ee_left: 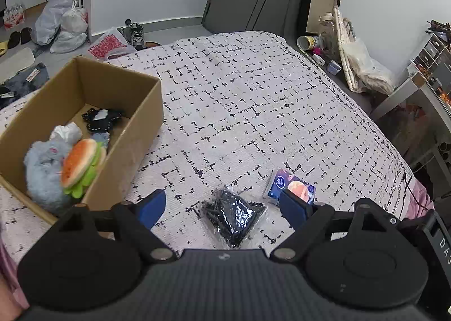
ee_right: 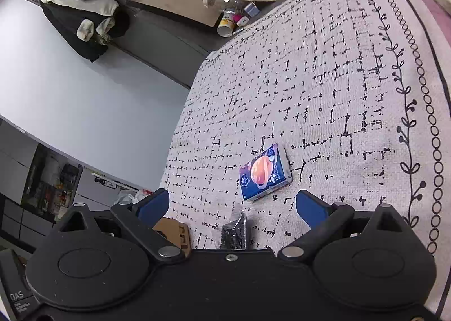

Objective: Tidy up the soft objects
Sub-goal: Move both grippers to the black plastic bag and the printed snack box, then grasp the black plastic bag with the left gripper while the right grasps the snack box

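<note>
The bed (ee_left: 253, 95), covered by a white spread with a black broken-grid print, carries all task items. An open cardboard box (ee_left: 146, 112) stands on its left part, as the left wrist view shows it.

Done, judging by the present layout: the box already holds four soft items. A grey-blue plush toy (ee_left: 42, 168) lies at the near end, with a plush hamburger (ee_left: 80, 164) leaning against it. A crumpled white piece (ee_left: 66, 132) sits behind them, and a dark fabric item (ee_left: 101, 119) lies further back on the box floor.

Left to do: two items lie on the spread, outside the box and near each other. One is a black item sealed in a clear plastic bag (ee_left: 234, 213). The other is a blue tissue pack (ee_right: 265, 173) printed with an orange planet.

The left gripper (ee_left: 225, 205) hangs over the bagged item with its jaws wide apart and nothing between the pads. The right gripper (ee_right: 232, 202) points at the tissue pack, jaws likewise apart and empty; the pack lies just beyond its fingertips.

Estimate: about two thirds complete; two pick-and-place cycles appear to be outstanding.
</note>
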`<state>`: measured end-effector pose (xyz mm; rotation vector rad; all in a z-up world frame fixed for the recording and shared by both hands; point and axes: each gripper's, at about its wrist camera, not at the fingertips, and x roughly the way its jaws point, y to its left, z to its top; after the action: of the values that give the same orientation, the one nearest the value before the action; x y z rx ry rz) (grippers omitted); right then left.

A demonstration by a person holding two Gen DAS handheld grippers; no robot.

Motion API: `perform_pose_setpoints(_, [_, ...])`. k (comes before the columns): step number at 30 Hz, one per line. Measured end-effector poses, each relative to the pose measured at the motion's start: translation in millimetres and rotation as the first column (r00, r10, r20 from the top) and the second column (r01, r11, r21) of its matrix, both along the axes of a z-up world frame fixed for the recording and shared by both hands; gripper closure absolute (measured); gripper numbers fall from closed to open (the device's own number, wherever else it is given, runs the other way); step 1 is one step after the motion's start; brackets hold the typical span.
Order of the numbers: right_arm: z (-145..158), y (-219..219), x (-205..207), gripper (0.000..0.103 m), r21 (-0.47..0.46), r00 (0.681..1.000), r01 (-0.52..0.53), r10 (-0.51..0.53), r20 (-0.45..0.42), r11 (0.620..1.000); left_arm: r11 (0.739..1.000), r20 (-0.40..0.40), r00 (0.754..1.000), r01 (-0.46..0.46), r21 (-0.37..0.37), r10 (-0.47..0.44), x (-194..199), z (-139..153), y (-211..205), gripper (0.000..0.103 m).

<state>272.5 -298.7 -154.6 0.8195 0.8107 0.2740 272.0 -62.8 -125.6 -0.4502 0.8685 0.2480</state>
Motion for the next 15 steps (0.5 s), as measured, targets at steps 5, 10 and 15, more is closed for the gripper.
perform_pose_setpoints(5, [-10,-6,7,0.010,0.022,1.000,0.002,-0.002,-0.018,1.000,0.998,-0.007,1.000,-0.025,-0.066,0.024,11,-24,4,0.016])
perform_pose_setpoints(10, [-19,-5,16,0.013,0.028,0.999,0.006,-0.005,-0.047,1.000,0.994,-0.046,0.999,-0.016,-0.111,0.011,27,-52,2,0.016])
perform_pose_setpoints(15, [-26,4,33,0.014,0.004,0.999,0.002,-0.002,-0.047,1.000,0.993,-0.089,0.996,-0.012,-0.120,0.002,42,-74,0,0.016])
